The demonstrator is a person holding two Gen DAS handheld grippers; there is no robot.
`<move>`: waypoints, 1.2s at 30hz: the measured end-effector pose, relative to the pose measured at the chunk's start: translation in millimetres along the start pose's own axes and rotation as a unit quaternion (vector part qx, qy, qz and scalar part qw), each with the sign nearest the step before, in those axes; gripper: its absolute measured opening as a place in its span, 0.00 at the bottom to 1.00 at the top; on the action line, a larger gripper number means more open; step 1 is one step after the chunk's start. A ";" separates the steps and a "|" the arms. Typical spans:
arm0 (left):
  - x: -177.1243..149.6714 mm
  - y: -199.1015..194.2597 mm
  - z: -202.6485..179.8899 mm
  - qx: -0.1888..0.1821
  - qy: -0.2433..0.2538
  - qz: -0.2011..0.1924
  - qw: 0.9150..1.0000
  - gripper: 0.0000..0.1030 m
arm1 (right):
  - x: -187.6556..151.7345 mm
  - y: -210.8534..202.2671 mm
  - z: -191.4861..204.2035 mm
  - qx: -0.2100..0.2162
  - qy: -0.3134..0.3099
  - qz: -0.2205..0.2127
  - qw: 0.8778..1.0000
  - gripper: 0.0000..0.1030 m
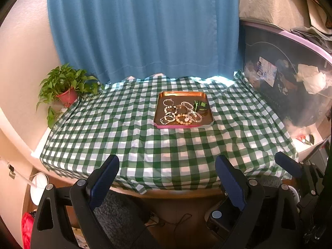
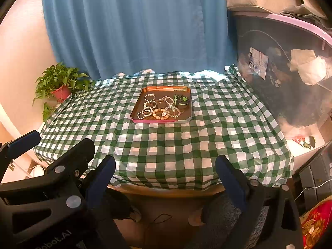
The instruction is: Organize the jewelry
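Fingers of the left gripper (image 1: 167, 172) stand wide apart with nothing between them, and those of the right gripper (image 2: 165, 172) are spread just as wide and bare; both hang off the near edge of the surface (image 1: 128, 145), well short of the jewelry. A blue curtain (image 1: 143, 27) fills the far side, and a green-checked cloth (image 2: 166, 145) covers the surface, likely to keep small pieces easy to see. Far left stands a potted plant (image 1: 66, 87), clear of the work. Toward the far middle sits the tray (image 1: 161, 122), copper inside with a pink near rim, gathering everything in one spot. Inside it the bracelets (image 1: 182, 114) lie bunched and overlapping, beaded and chain-like, with a peach bead bracelet (image 2: 159, 113) near the front. A small green box (image 1: 200, 105) rests at the tray's right. Such a heap fits either jewelry collected here or jewelry awaiting sorting.
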State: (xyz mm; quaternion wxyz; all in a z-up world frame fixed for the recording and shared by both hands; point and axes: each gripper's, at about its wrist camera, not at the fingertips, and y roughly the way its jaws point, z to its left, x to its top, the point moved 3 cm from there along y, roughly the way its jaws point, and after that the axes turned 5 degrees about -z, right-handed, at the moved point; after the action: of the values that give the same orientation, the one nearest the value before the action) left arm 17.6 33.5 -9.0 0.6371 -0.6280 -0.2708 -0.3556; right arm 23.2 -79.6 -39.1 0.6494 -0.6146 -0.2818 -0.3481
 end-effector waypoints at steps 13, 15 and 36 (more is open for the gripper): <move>0.8 -0.5 -2.2 0.001 0.000 0.000 1.000 0.91 | -2.3 0.8 1.4 -0.001 -0.001 0.002 1.000 0.93; 0.8 -0.1 -1.5 0.001 0.000 0.000 1.000 0.91 | -2.0 1.0 0.9 0.000 -0.001 0.001 1.000 0.93; -0.1 0.9 -0.6 0.000 0.001 0.002 1.000 0.91 | -3.3 1.5 1.7 0.001 0.000 0.004 1.000 0.93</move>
State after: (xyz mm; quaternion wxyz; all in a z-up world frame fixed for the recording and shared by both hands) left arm 18.2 32.9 -9.7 0.6380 -0.6284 -0.2691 -0.3546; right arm 22.5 -77.5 -42.5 0.6513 -0.6151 -0.2797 -0.3452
